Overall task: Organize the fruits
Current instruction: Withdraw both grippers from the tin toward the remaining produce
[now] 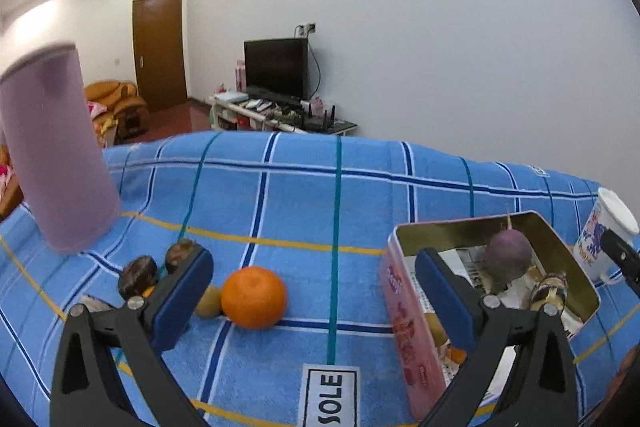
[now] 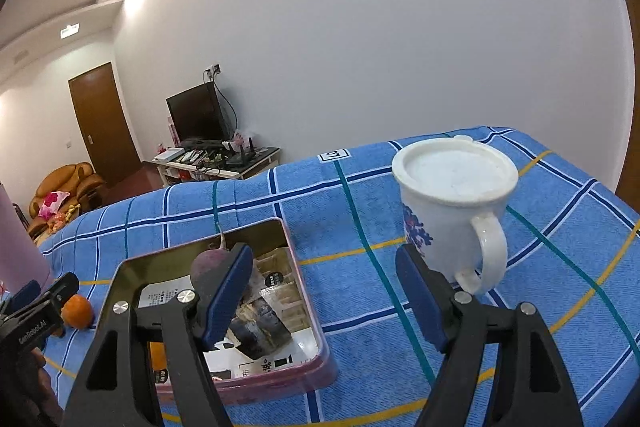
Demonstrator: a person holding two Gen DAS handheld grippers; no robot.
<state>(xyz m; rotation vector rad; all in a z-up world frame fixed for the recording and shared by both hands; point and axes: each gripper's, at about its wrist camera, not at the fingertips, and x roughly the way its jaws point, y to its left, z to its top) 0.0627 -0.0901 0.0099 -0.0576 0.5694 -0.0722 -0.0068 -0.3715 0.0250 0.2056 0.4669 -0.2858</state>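
My left gripper stands open and holds nothing, low over the blue checked cloth. An orange lies between and just beyond its fingers, with a small kiwi touching the orange's left side. Two dark brown fruits sit behind the left finger. To the right is a pink tin box with a purple fruit inside. My right gripper is open and empty over the tin's right edge. The purple fruit shows behind its left finger, and the orange lies far left.
A white lidded mug stands right of the tin, close to the right gripper's right finger. A tall purple tumbler stands at the far left. Printed packets line the tin's bottom. The cloth drops off at the far edge.
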